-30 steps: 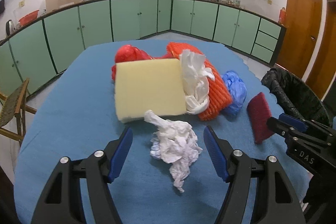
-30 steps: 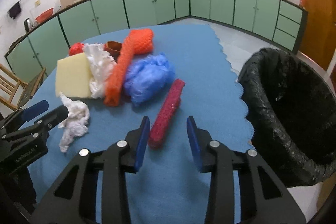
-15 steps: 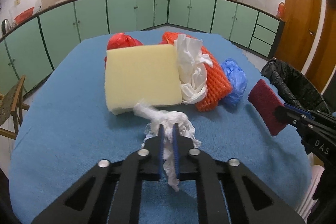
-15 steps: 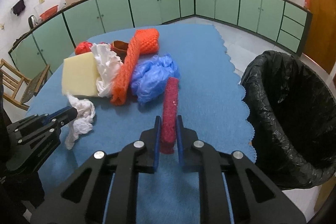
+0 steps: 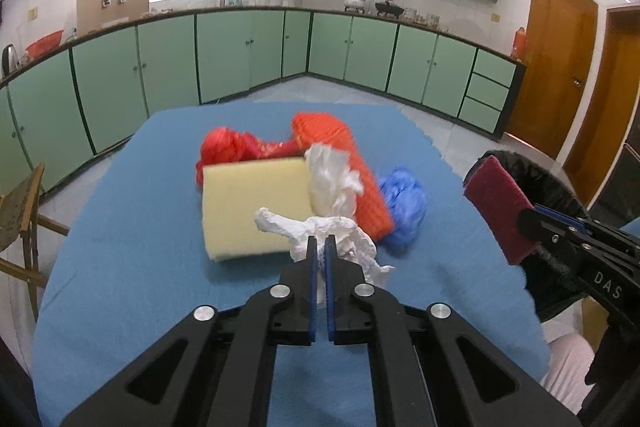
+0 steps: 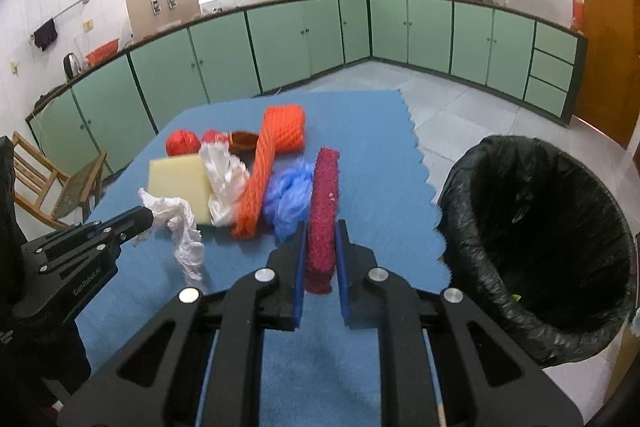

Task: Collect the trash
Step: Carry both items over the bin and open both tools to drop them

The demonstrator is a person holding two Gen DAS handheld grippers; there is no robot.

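Observation:
My left gripper (image 5: 319, 245) is shut on a crumpled white tissue (image 5: 344, 237) and holds it above the blue table; the tissue also shows in the right wrist view (image 6: 176, 219). My right gripper (image 6: 321, 227) is shut on a dark red scouring pad (image 6: 325, 211), lifted off the table; the pad also shows in the left wrist view (image 5: 500, 211). On the table lie a yellow sponge (image 5: 252, 207), a white plastic bag (image 5: 332, 183), an orange net (image 5: 352, 171), a blue bag (image 5: 404, 207) and a red bag (image 5: 228, 149).
A black-lined trash bin (image 6: 540, 239) stands off the table's right edge, to the right of my right gripper. The blue cloth-covered table (image 5: 120, 247) has a scalloped right edge. A wooden chair (image 6: 48, 187) stands at the left. Green cabinets line the walls.
Both grippers closed, the left on the tissue and the right on the red pad. Both have since lifted their loads off the table.

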